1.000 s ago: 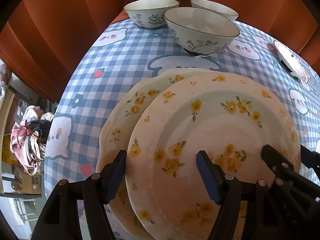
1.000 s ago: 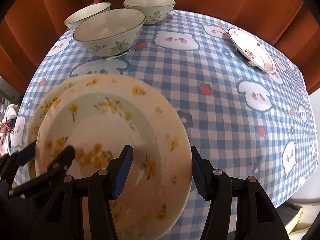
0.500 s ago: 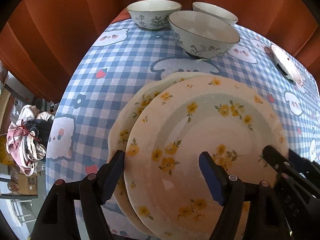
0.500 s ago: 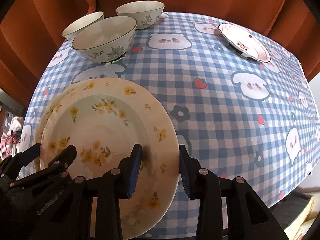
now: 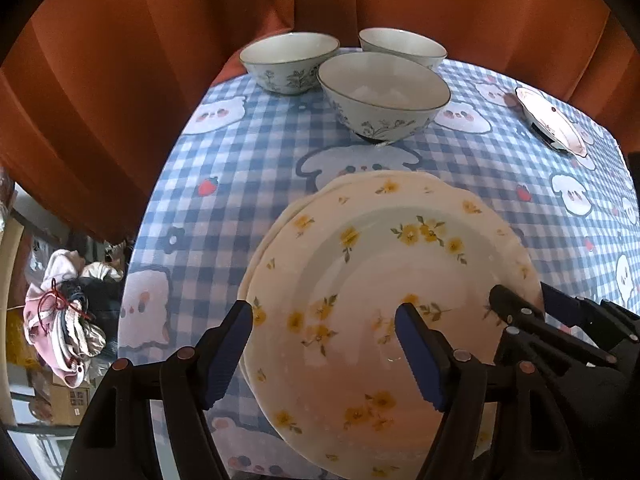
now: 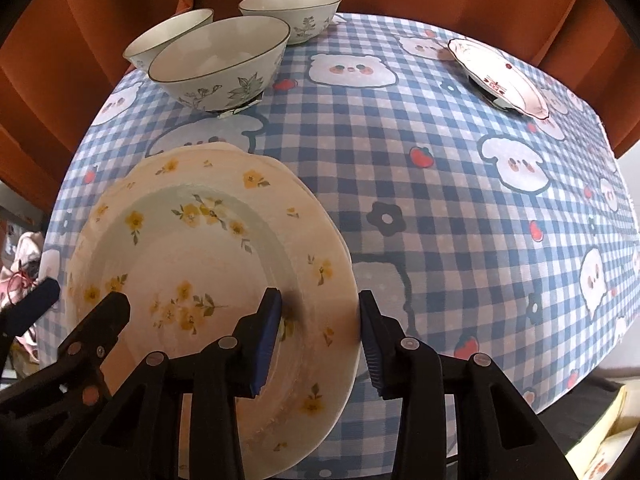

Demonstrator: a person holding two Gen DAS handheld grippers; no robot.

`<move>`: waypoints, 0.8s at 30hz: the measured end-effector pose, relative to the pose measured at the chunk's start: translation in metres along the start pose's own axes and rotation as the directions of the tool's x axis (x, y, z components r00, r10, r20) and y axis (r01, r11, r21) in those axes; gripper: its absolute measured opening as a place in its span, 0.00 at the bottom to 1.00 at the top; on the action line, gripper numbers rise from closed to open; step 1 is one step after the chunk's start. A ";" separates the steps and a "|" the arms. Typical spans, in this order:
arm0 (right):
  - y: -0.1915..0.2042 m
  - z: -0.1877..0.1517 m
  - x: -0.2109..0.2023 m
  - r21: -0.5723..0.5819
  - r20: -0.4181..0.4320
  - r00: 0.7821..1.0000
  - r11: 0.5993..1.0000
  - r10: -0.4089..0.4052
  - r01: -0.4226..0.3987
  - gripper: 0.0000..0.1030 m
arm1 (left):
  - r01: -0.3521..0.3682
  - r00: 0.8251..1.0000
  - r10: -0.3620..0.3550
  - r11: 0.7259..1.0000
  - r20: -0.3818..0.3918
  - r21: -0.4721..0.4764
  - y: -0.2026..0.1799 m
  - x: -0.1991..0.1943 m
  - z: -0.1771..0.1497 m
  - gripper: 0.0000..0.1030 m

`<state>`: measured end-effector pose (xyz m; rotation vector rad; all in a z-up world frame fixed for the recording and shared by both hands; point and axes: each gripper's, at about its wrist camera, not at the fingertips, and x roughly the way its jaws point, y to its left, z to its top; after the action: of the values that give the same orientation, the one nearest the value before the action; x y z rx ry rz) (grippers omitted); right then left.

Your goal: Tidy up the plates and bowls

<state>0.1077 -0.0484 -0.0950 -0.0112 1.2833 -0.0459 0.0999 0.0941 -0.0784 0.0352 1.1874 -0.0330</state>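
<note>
A cream plate with yellow flowers (image 5: pixel 376 280) (image 6: pixel 200 256) lies stacked on a matching plate whose rim (image 5: pixel 280 220) shows beneath, near the table's front edge. My left gripper (image 5: pixel 324 344) is open, its fingers astride the top plate's left rim. My right gripper (image 6: pixel 320 340) is open, its fingers astride the plate's right rim, not pinching it. Three white bowls with blue leaf prints (image 5: pixel 384 96) (image 5: pixel 290 60) (image 5: pixel 402 46) stand at the back. A small plate with red trim (image 5: pixel 550 122) (image 6: pixel 498 74) sits at the far right.
The table wears a blue checked cloth with bear prints (image 5: pixel 240 152) (image 6: pixel 460 208). Orange curtains (image 5: pixel 120 60) hang behind and to the left. Beyond the table's left edge, clothes and a cardboard box (image 5: pixel 68 328) lie on the floor.
The top plate has moved onto the lower one, nearly aligned. My right gripper narrowed on the rim, then opened wider. Both grippers have pulled back and risen slightly.
</note>
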 end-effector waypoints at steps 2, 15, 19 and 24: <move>0.000 0.000 0.000 0.009 0.001 1.000 1.000 -0.004 0.004 0.41 | 0.007 0.999 -0.007 1.000 -0.034 -0.011 0.003 0.007 -0.002 0.74; -0.004 -0.004 -0.006 0.032 0.010 0.999 0.999 0.039 -0.039 0.69 | -0.001 1.000 0.000 0.996 -0.009 -0.085 0.015 -0.003 -0.004 0.80; -0.011 -0.004 -0.014 0.031 0.030 0.998 0.998 0.048 -0.049 0.70 | 0.004 1.000 -0.002 0.996 0.026 -0.084 0.008 -0.012 0.001 0.81; -0.031 0.002 -0.024 0.036 0.066 0.996 0.998 0.055 -0.057 0.70 | 0.013 0.998 -0.009 0.997 0.057 -0.082 -0.015 -0.018 0.010 0.83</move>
<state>0.1021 -0.0786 -0.0698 0.0558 1.2167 -0.0219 0.1012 0.0789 -0.0580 -0.0445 1.1312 0.0053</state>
